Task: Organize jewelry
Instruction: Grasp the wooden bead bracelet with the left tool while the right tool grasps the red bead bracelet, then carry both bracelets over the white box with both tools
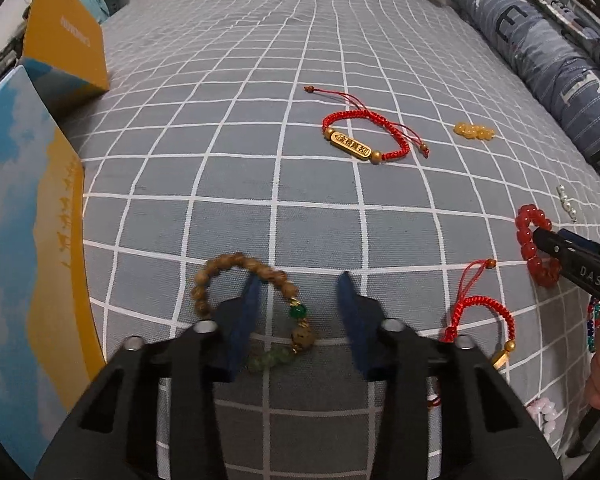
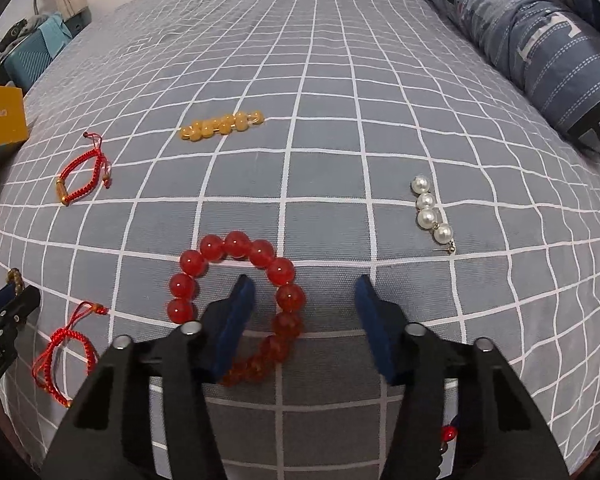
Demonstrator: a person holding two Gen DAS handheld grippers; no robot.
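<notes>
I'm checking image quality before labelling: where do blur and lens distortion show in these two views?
Left wrist view: the white-lined grey checked bedsheet bulges barrel-like, and the brown wooden bead bracelet near the left gripper smears. Right wrist view: same bulge; the red glass bead bracelet blurs toward the right gripper.

two red cord bracelets [image 1: 366,136] [image 1: 480,320], one wooden bead bracelet [image 1: 244,272], one red bead bracelet [image 2: 236,272], one yellow bead strand [image 2: 222,125], one four-pearl piece [image 2: 430,212], two boxes [image 1: 66,40] [image 1: 24,240], two grippers [image 1: 300,292] [image 2: 306,294].
</notes>
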